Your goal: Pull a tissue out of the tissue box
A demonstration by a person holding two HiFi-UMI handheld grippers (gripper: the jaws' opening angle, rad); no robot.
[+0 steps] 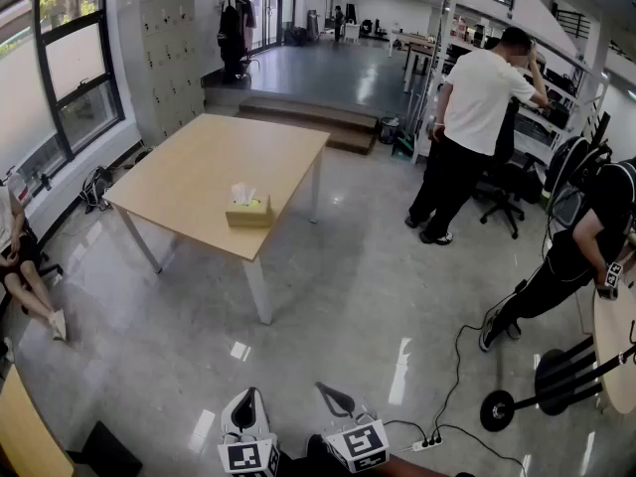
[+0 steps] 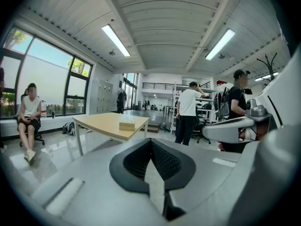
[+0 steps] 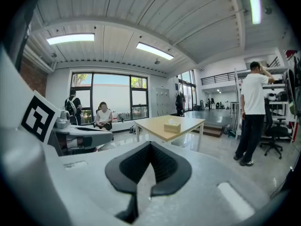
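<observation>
A tan tissue box (image 1: 248,210) with a white tissue sticking up from its top stands near the front edge of a light wooden table (image 1: 199,172), far ahead of me. Both grippers hang low at the bottom of the head view, well short of the table. The left gripper (image 1: 246,410) and the right gripper (image 1: 336,398) are both shut and hold nothing. In the left gripper view the box (image 2: 127,125) shows small beyond the shut left gripper (image 2: 151,147). From the right gripper view the box (image 3: 172,126) lies past the shut right gripper (image 3: 150,149).
A person in a white shirt (image 1: 477,117) stands right of the table. Another person (image 1: 25,266) sits by the left windows, a third in black (image 1: 586,246) bends at the right beside a round table (image 1: 618,351). A power strip with cables (image 1: 427,443) lies on the floor.
</observation>
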